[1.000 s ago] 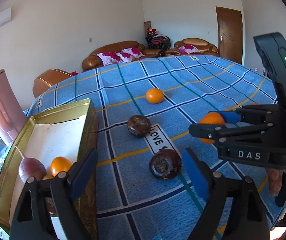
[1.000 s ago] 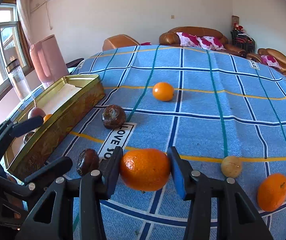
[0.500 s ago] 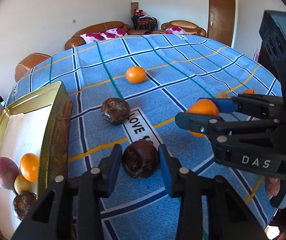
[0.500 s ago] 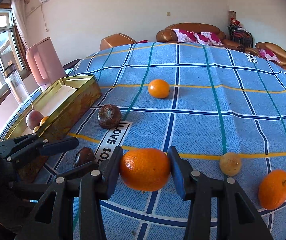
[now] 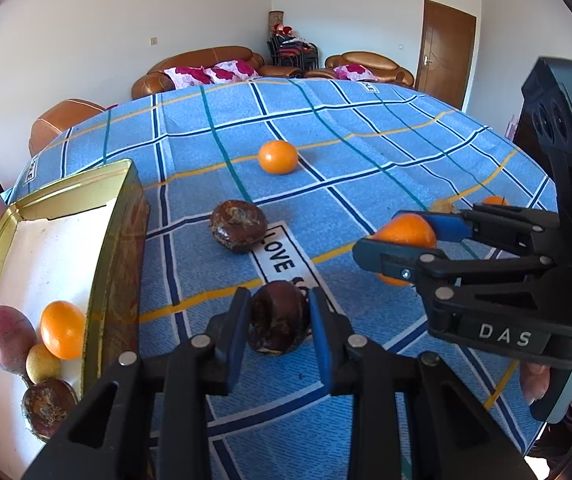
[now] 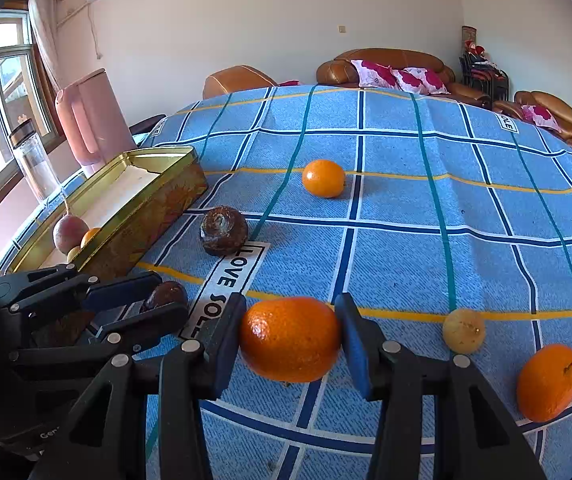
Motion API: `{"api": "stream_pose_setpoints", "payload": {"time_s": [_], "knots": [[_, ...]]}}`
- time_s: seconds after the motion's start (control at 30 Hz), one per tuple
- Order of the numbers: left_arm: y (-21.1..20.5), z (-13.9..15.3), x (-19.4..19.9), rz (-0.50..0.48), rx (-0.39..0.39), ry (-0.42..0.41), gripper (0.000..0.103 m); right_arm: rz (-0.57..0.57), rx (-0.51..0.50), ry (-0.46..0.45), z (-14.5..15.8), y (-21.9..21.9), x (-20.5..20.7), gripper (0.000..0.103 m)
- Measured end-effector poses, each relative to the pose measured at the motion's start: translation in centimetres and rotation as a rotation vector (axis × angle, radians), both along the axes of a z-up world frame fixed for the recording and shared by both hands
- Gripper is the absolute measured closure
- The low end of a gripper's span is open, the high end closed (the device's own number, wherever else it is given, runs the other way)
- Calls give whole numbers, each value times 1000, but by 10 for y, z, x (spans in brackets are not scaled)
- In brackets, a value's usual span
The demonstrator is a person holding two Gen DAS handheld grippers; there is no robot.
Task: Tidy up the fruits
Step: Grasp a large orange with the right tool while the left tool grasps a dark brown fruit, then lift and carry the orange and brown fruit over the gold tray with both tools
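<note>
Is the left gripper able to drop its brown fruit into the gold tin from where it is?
Probably yes. The left gripper is shut on the dark brown fruit, and the gold tin sits open-topped just to its left. Nothing stands between them; it only needs to lift over the tin's wall.

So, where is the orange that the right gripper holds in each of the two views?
Left wrist view: the held orange is at the right of centre, between the right gripper's fingers.
Right wrist view: it is low at centre, clamped between the same fingers.
Shared landmark: the LOVE label on the cloth.
</note>
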State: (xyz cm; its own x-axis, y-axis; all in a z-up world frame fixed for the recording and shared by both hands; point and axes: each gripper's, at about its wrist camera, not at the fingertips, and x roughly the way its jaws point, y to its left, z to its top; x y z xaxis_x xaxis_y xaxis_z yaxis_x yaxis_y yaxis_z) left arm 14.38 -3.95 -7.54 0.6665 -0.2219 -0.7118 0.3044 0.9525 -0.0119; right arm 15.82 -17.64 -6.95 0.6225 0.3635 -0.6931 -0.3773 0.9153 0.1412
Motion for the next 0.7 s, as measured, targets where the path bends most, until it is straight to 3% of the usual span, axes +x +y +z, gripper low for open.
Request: {"api": "stream_pose_setpoints", "payload": {"time_s": [0.2, 0.47, 0.7], "knots": [[5, -5, 8, 33, -8, 45, 62, 9, 0, 0, -1, 1, 1, 55], [7, -2, 4, 29, -31, 17, 73, 22, 5, 4, -1, 3, 0, 55], [8, 2, 0, 25, -35, -12, 74, 34, 6, -11, 1, 4, -3, 55]]}}
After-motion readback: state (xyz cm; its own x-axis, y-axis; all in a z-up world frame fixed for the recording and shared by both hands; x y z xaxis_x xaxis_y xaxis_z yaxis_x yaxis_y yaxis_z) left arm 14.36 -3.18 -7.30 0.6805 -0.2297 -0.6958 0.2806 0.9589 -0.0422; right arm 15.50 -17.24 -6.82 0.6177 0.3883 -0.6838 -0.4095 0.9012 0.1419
